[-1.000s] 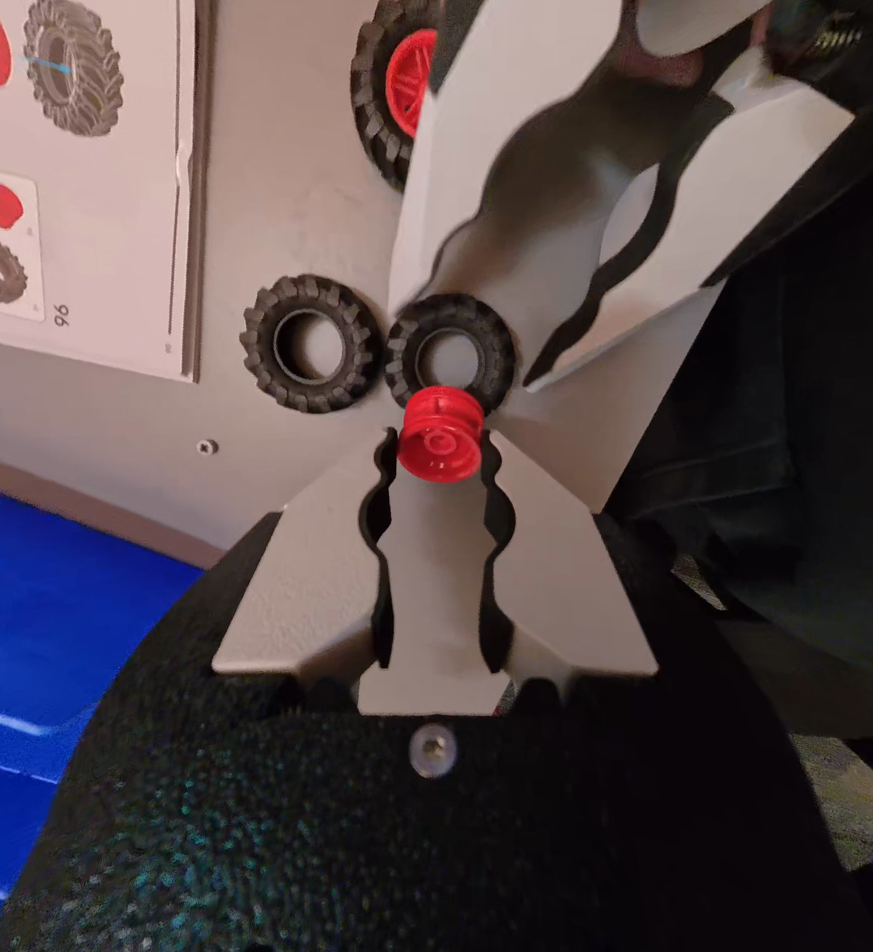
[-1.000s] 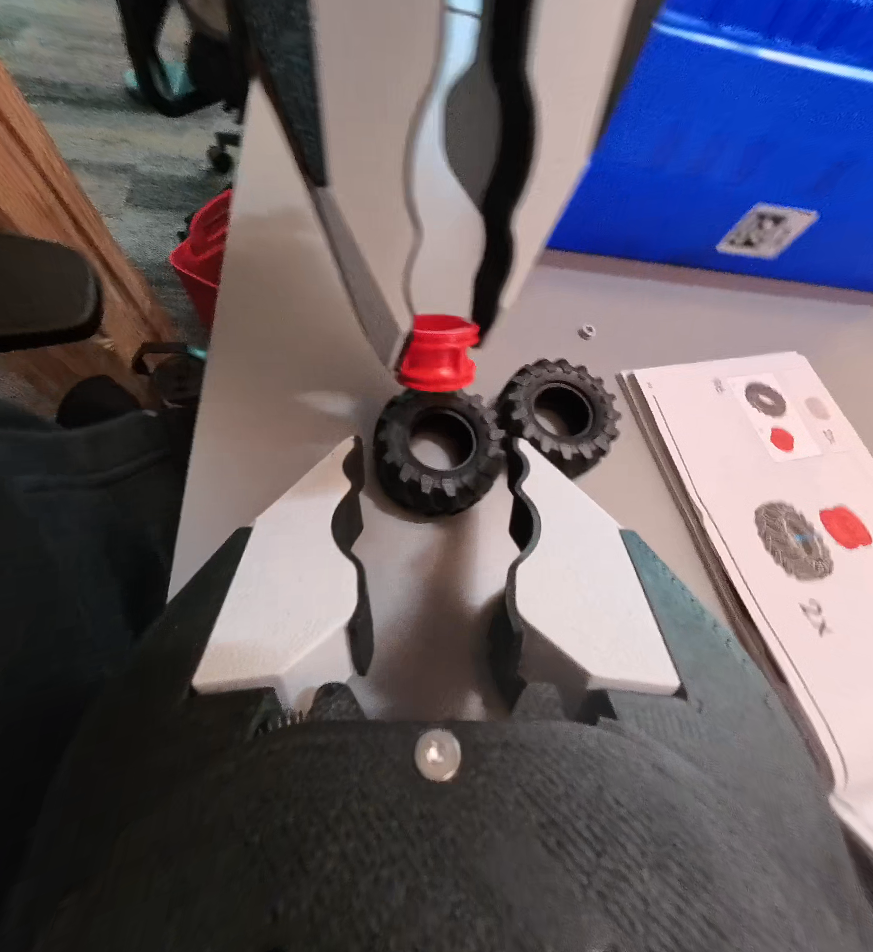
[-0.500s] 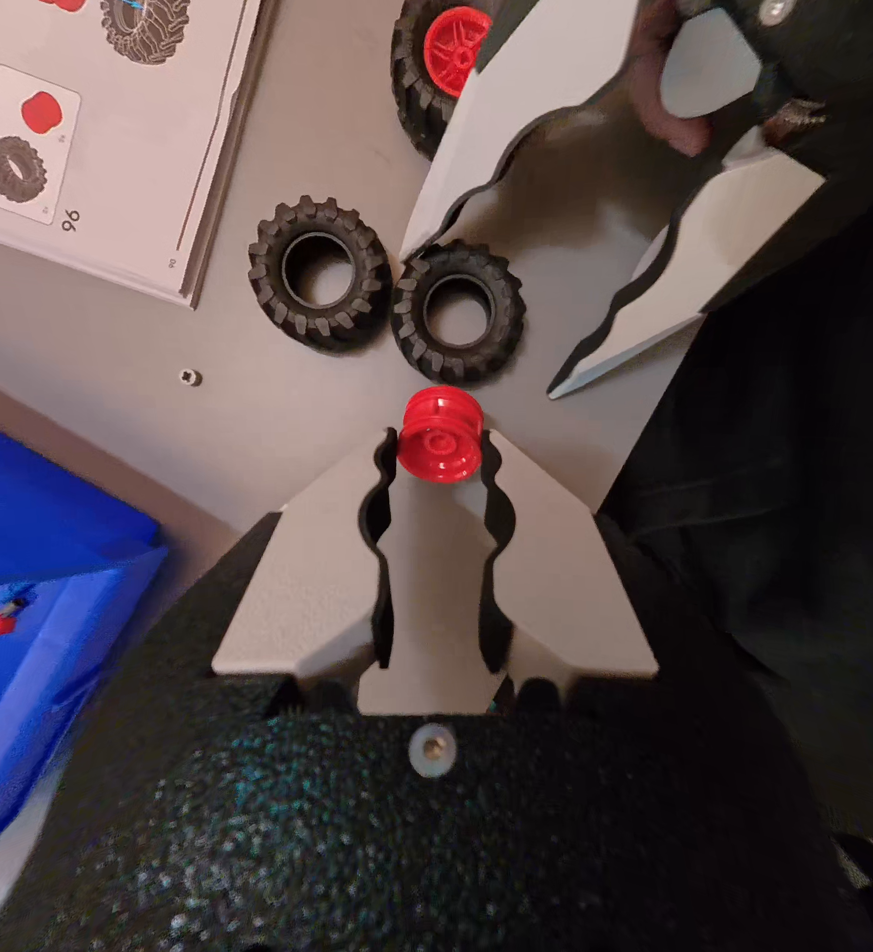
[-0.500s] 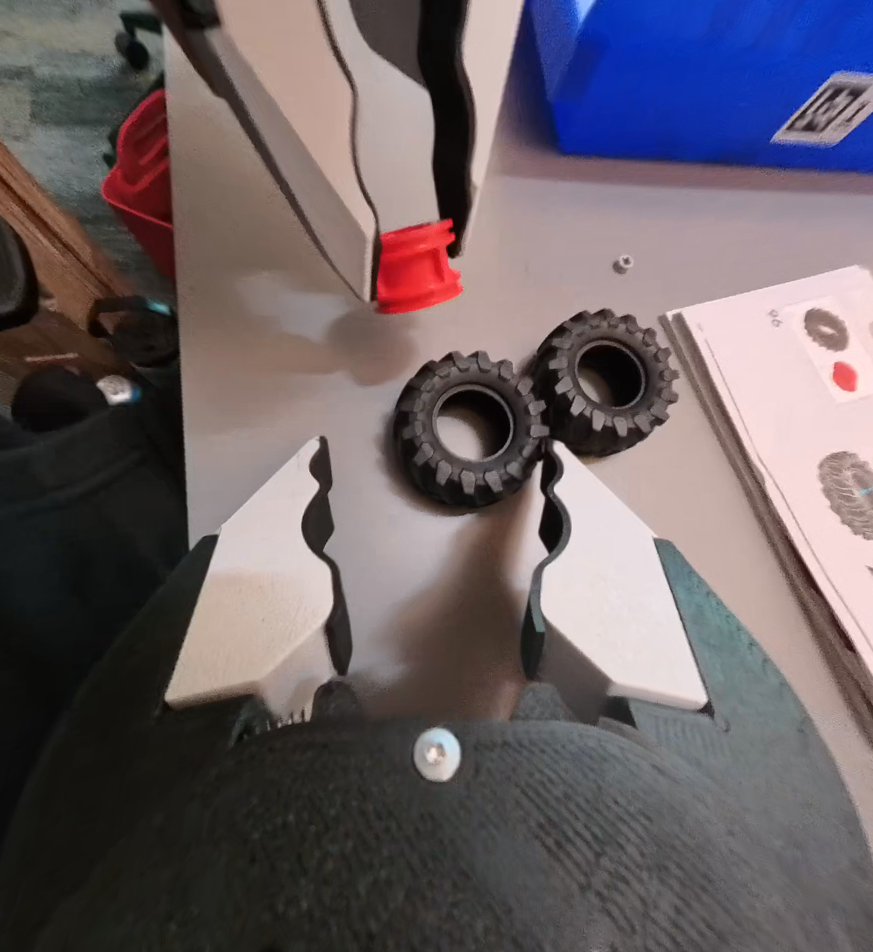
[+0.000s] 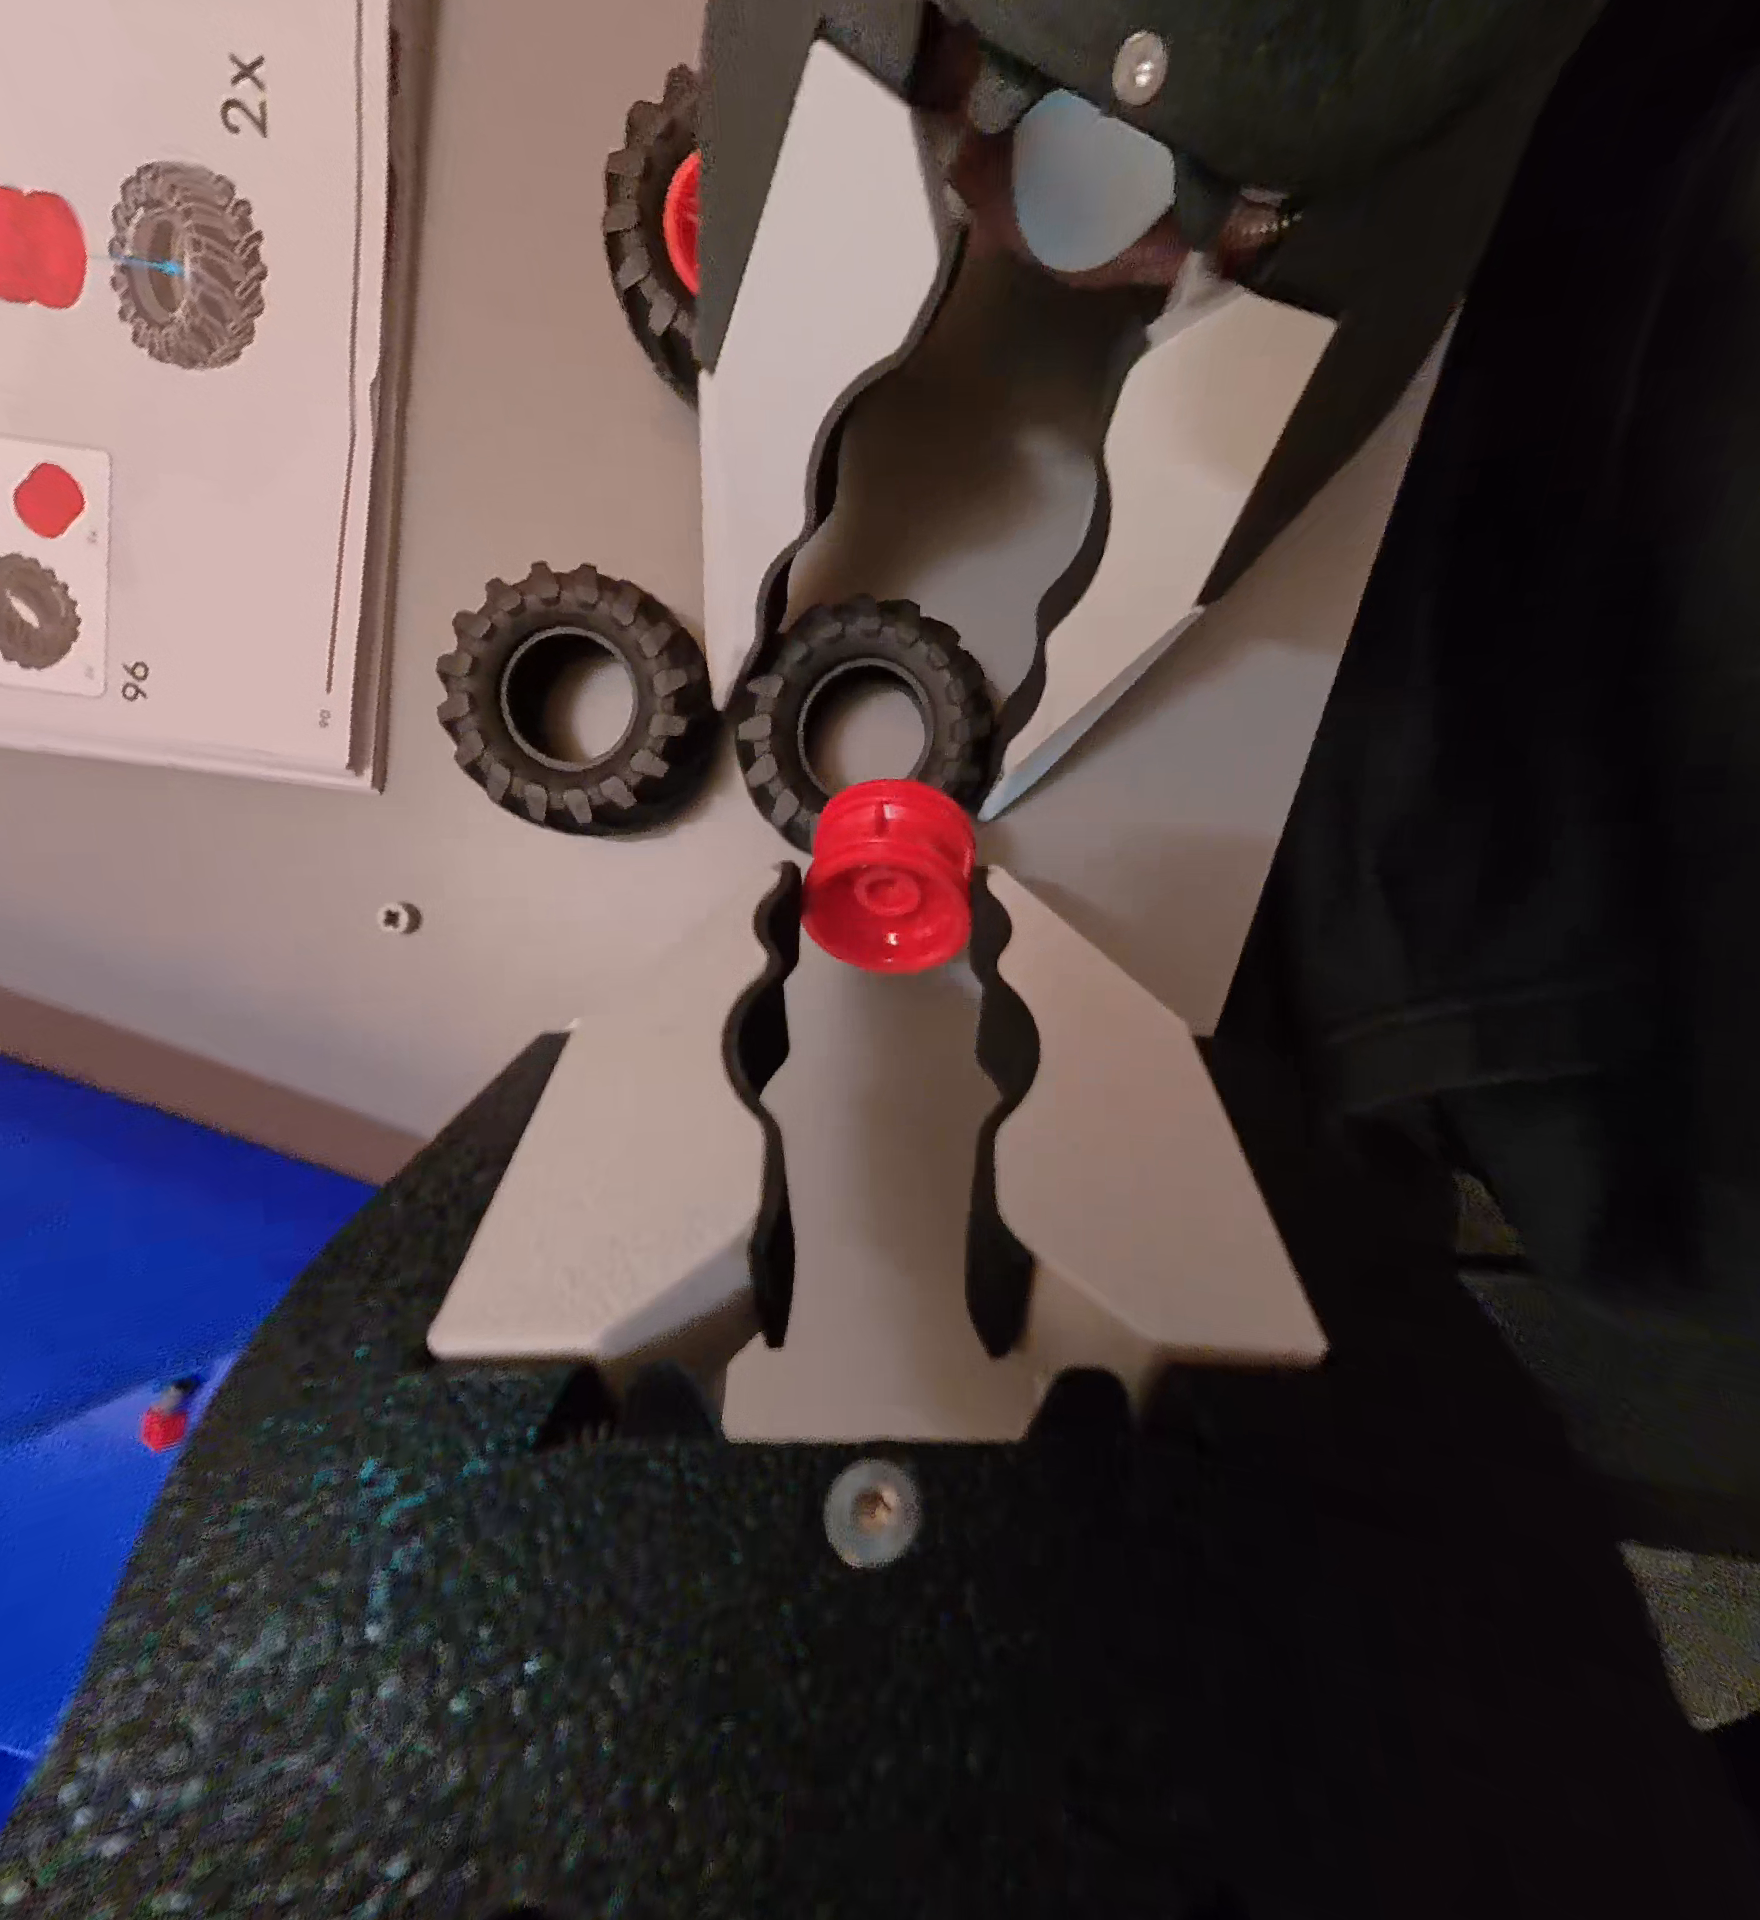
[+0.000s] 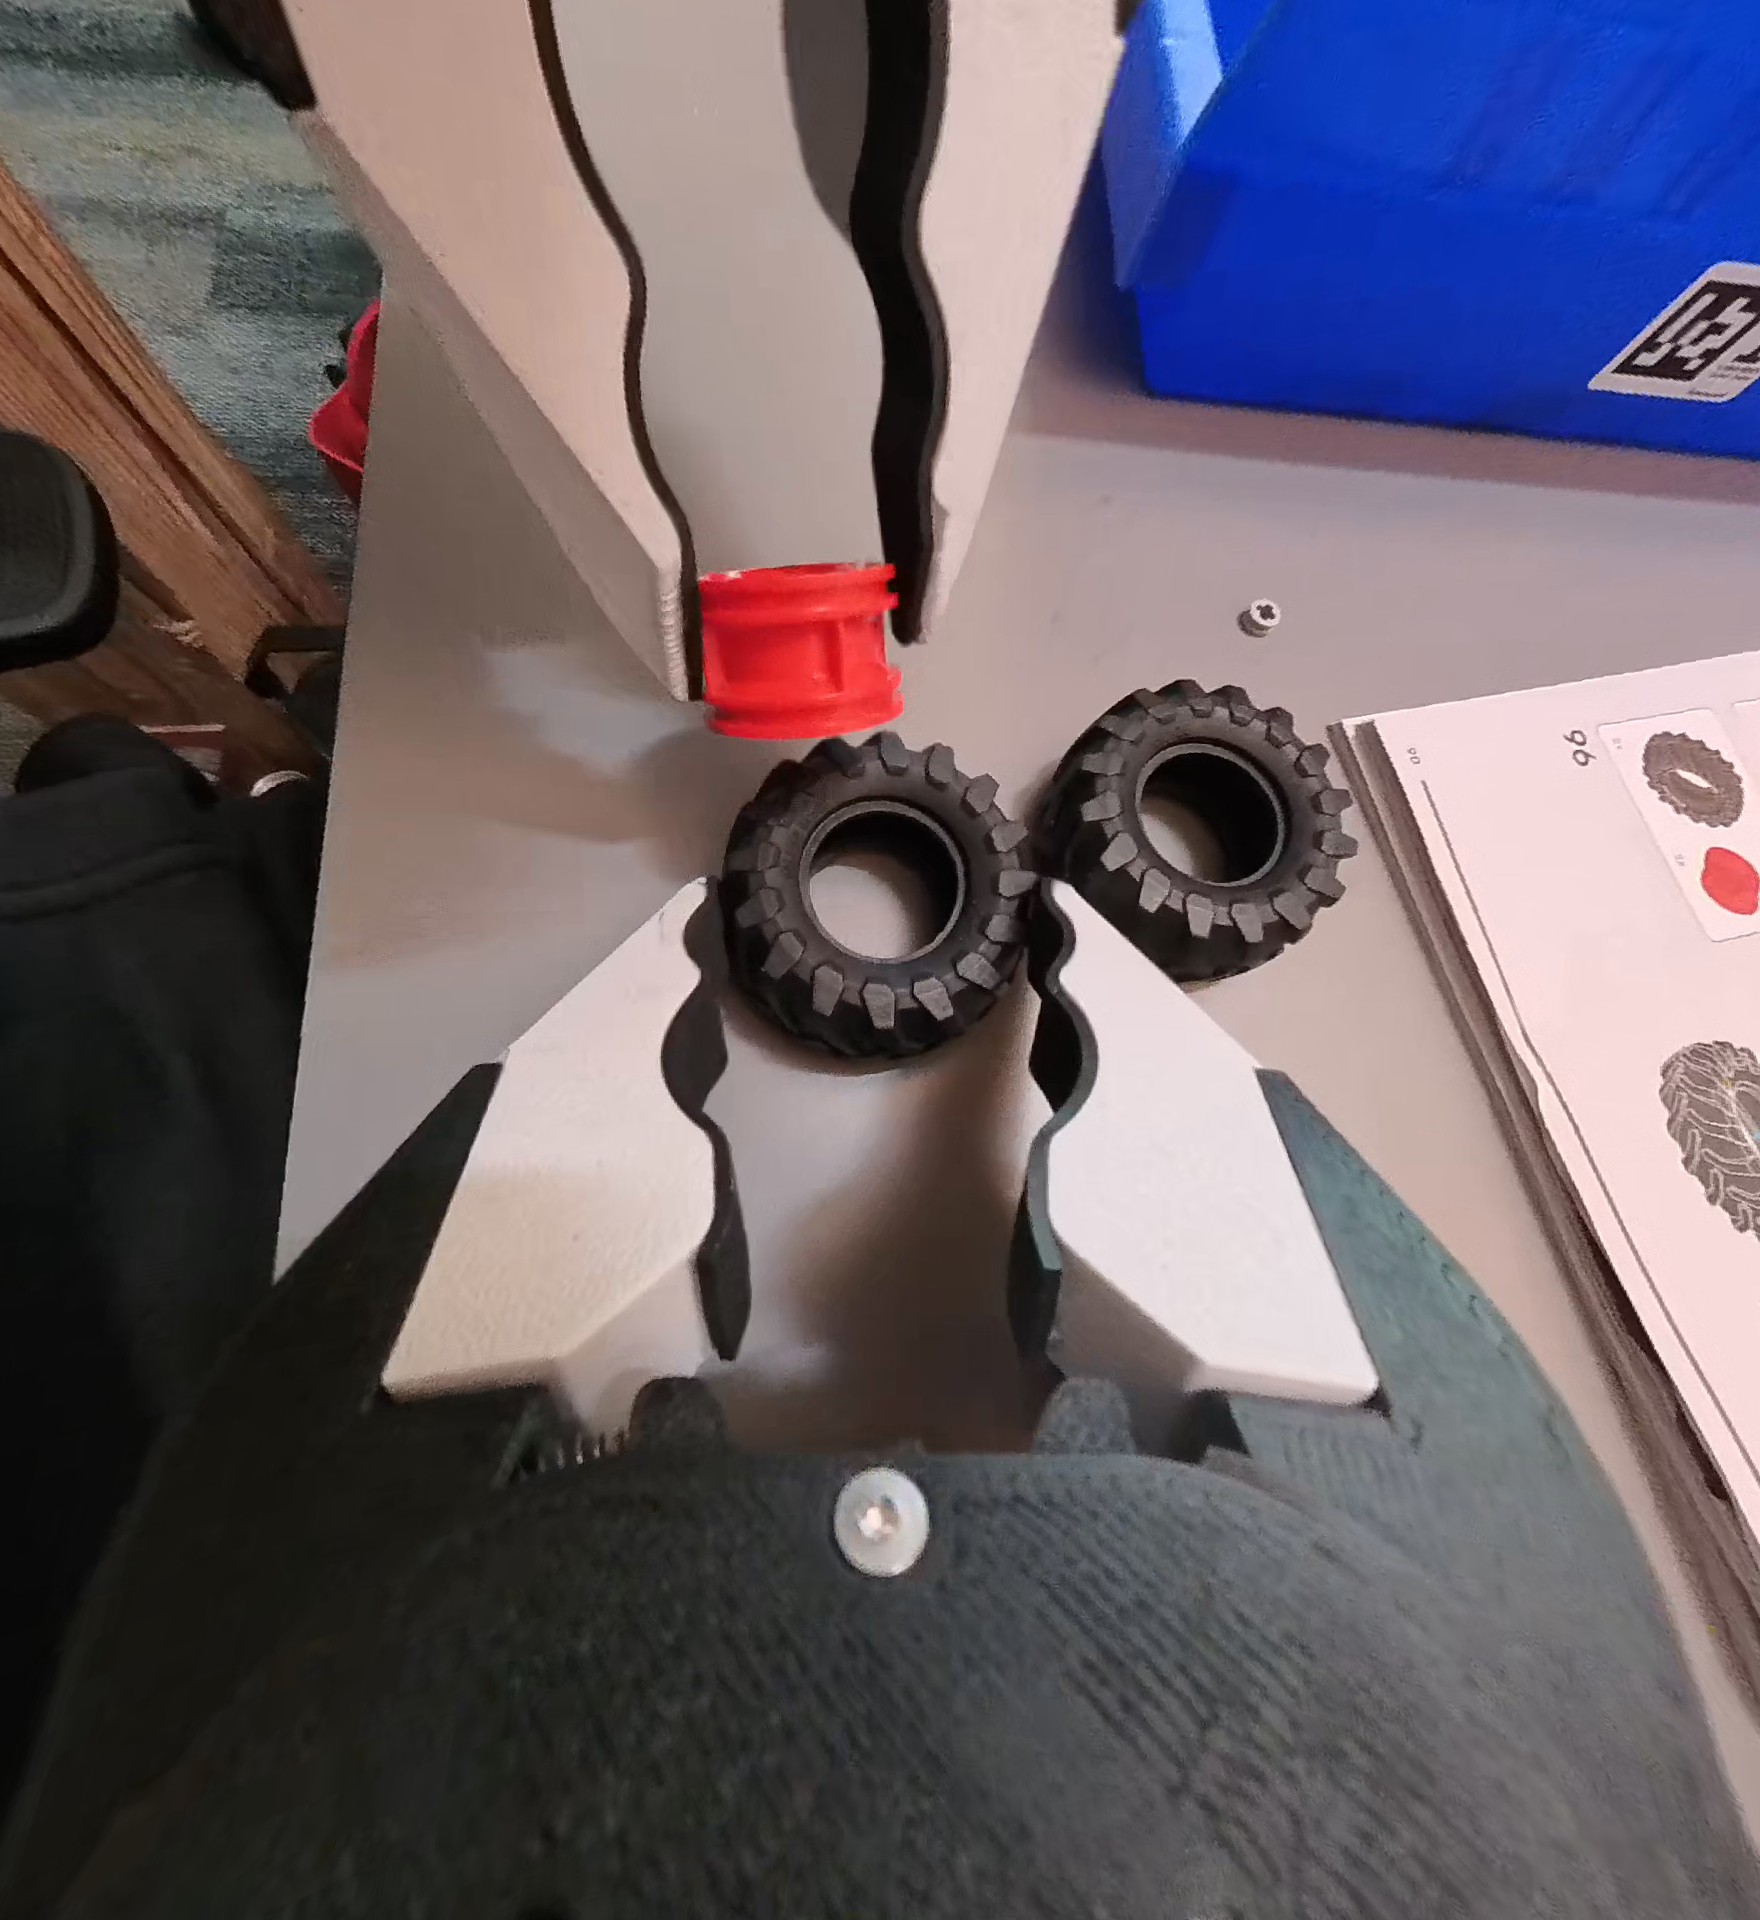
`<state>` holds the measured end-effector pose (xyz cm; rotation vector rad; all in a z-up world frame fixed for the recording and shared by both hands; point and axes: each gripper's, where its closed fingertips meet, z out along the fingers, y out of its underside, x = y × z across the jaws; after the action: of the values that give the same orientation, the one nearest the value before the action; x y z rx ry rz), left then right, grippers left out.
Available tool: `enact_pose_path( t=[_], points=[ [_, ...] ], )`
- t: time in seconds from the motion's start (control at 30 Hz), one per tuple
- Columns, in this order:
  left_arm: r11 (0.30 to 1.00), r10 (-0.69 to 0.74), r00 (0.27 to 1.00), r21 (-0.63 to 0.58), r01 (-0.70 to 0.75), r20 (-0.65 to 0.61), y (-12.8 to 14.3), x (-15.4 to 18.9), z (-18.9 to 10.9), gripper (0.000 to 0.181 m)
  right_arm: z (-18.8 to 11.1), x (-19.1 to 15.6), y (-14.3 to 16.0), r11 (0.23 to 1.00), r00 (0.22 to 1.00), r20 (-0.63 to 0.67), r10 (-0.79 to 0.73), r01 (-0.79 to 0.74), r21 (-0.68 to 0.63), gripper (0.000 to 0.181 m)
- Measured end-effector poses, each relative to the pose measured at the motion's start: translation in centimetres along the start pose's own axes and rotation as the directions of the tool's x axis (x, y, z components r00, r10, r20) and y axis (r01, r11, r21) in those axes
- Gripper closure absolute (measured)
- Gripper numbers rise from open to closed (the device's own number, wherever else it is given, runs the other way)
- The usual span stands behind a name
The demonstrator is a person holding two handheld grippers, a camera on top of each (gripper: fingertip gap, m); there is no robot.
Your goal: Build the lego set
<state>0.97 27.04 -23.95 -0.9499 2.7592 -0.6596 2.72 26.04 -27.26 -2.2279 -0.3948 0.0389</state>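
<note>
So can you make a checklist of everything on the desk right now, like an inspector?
Surface: grey table, flat, with a small screw set in it.
Job's things: red wheel hub; two empty black tyres lying flat; finished wheel half hidden; instruction booklet open.
Clutter: nothing seen.
Tongs: left tongs shut on the hub; right tongs open, straddling the nearer tyre.
Cables: nothing seen.
Surroundings: blue bin, carpet, wooden furniture.
</note>
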Motion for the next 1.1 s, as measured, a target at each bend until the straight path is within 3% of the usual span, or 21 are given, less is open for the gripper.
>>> enact_pose_path(
  t=[0.47, 0.67, 0.87, 0.97, 1.1],
  points=[
    [0.946, 0.233, 0.971, -0.222, -0.238, -0.051, -1.4, -1.0, 1.1, 0.151, 0.0, -0.2, 0.0, 0.999, 0.996, 0.082, -0.043, 0.042, 0.011, 0.124],
    [0.931, 0.313, 0.948, -0.178, -0.318, -0.056, -2.1, -0.5, 2.3, 0.151, 0.0, -0.3, 0.0, 0.999, 0.995, 0.088, -0.044, 0.043, 0.011, 0.122],
    [0.956, 0.269, 0.963, -0.122, -0.268, -0.012, -1.9, -0.7, 2.3, 0.148, -1.0, -0.3, -0.8, 0.984, 0.988, 0.001, -0.153, 0.152, 0.090, 0.111],
    [0.960, 0.265, 0.964, -0.097, -0.262, 0.015, -1.9, -0.9, 2.0, 0.147, -1.7, -0.1, -1.3, 0.975, 0.986, -0.034, -0.164, 0.167, 0.145, 0.126],
    [0.972, 0.231, 0.972, -0.045, -0.229, 0.034, -2.8, -1.3, 0.7, 0.152, -1.6, 0.1, -1.1, 0.981, 0.989, -0.024, -0.143, 0.145, 0.127, 0.122]
  ],
)
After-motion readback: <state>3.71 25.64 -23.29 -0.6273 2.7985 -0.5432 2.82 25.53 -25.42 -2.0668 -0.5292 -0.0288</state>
